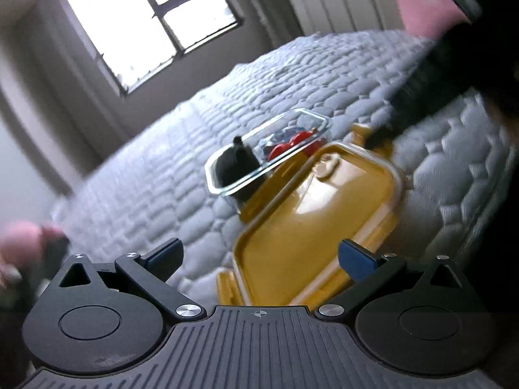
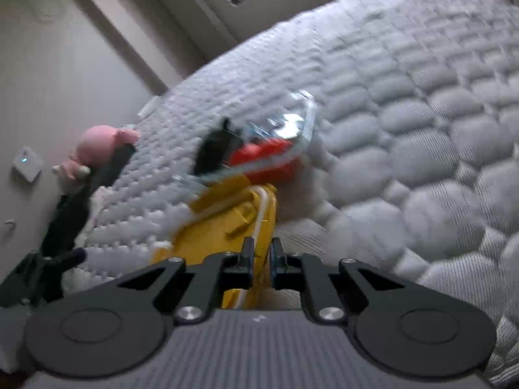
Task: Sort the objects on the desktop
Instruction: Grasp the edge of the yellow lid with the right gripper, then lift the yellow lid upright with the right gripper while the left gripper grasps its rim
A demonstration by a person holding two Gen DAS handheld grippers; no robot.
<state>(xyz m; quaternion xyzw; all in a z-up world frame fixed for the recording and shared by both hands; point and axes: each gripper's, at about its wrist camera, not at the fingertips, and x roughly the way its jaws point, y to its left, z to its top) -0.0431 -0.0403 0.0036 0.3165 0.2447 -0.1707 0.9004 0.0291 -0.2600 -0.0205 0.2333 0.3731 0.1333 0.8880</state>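
Quilted grey mattress (image 2: 405, 123): carries everything. Yellow lid (image 1: 311, 227): tilted, its edge pinched between the closed fingers of my right claw (image 2: 261, 253). Clear glass container (image 1: 269, 149): beside and partly over the lid's far end, holding a black object (image 1: 235, 163) and red pieces (image 1: 292, 144). My left claw (image 1: 259, 256): spread wide, gripping nothing, near the lid.

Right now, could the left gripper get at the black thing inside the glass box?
Probably yes. The left gripper is open and holds nothing, and the glass box has no lid over the black thing. The yellow lid, pinched by the right gripper, lies nearer but lower.
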